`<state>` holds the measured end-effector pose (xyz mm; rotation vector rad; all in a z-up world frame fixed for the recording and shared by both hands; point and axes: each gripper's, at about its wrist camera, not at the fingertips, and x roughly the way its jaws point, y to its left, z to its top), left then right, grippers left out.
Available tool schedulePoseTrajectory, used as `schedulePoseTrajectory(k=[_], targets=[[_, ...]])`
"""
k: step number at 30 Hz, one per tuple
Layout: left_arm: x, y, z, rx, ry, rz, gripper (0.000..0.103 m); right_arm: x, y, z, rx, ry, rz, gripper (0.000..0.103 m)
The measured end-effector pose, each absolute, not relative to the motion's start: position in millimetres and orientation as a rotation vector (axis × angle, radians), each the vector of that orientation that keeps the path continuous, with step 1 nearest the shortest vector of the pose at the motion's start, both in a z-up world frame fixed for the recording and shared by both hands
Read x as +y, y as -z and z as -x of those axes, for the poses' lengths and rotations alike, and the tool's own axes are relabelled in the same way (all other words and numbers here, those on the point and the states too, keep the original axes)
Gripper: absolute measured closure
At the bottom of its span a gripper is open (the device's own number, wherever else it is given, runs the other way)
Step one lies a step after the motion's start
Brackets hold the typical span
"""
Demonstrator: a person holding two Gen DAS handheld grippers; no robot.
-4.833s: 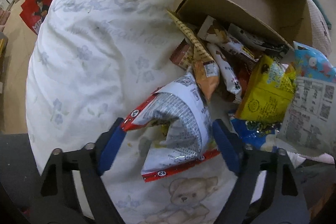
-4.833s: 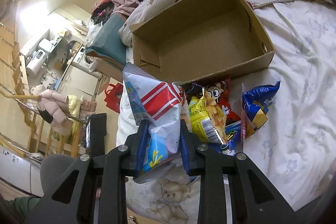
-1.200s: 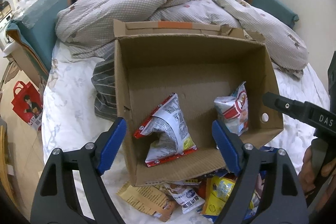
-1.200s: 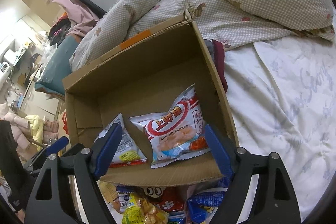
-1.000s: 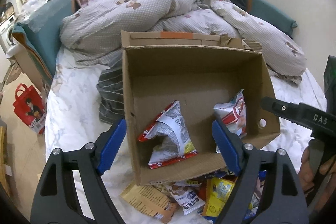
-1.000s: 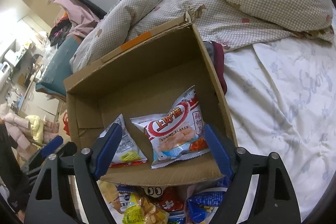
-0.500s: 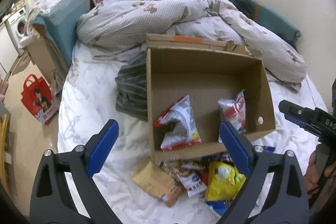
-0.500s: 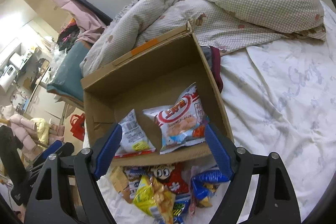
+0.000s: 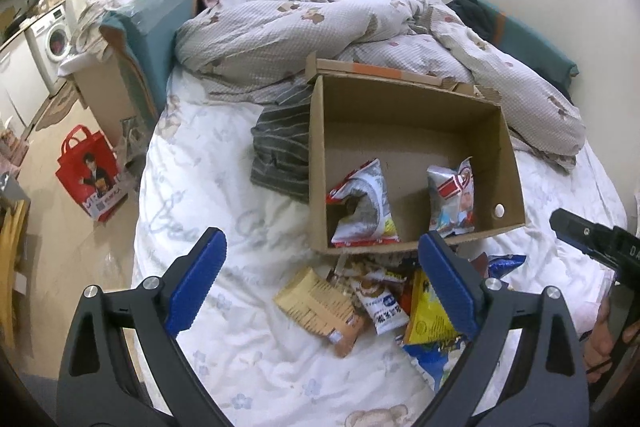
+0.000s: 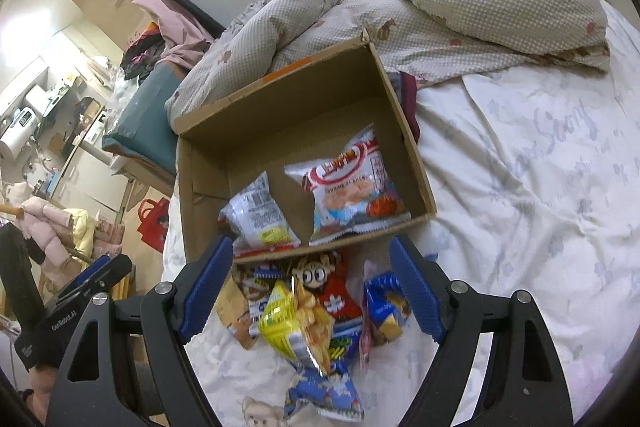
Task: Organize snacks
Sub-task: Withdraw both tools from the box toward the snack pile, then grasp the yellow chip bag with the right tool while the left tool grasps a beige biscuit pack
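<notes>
1. Two packets are already parked inside the cardboard box, which fills the middle of the left wrist view and sits on the white bed sheet. So the job is judged to be barely started, with a drop-off step just wrapped up and the next pick due.
2. Inside the box, the grey-and-red packet is seen leaning at lower left of the box floor, and the shrimp flakes bag is propped toward the right wall. They're apart, not touching.
3. The rest of the loose snack pile is bunched on the sheet right against the box's near wall, low centre in the right wrist view. A yellow bag is on top there, with a blue packet just beside it and a tan packet at the pile's left edge in the left wrist view.
4. The left gripper is spread about as wide as it goes, having just been opened further, with nothing between the pads.
5. The right gripper is also held wide and empty, and the pile is framed between its blue pads.
6. Next move, probably: one claw gets lowered onto a top packet (the yellow one looks easiest), pinched at a crimped edge so the bag isn't crushed, then carried over the wall into the free back half of the box.
</notes>
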<state>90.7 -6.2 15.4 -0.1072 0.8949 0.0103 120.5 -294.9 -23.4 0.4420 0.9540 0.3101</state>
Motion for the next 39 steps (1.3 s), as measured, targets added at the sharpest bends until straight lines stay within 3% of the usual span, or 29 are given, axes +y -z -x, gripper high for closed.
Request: schedulePoseTrajectory(k=[14, 22, 27, 29, 31, 39], targets=[[10.1, 5.5, -75.6, 0.987, -0.06, 0.222, 0.008, -297.1, 62.6, -107.0, 1.115, -0.364, -0.572, 0.019], [29.2, 17.4, -78.4, 1.032, -0.124, 0.268, 0.008, -225.4, 90.7, -123.2, 1.243, -0.428, -0.34, 0.022], [34.4, 30.0, -82.4, 1.074, -0.137, 0.303, 0.008, -204.5, 109.0, -129.6, 1.303, -0.432, -0.23, 0.034], [33.5, 33.3, -83.0, 1.085, -0.131, 0.31, 0.008, -202.9, 112.2, -129.8, 1.318, -0.441, -0.223, 0.047], [31.3, 35.1, -83.5, 1.09, -0.126, 0.308, 0.008, -204.5, 112.8, -129.1, 1.322, -0.454, -0.228, 0.052], [34.8, 45.0, -85.2, 1.119, -0.156, 0.308, 0.008, -223.9, 83.4, -116.7, 1.235, -0.514, -0.294, 0.058]])
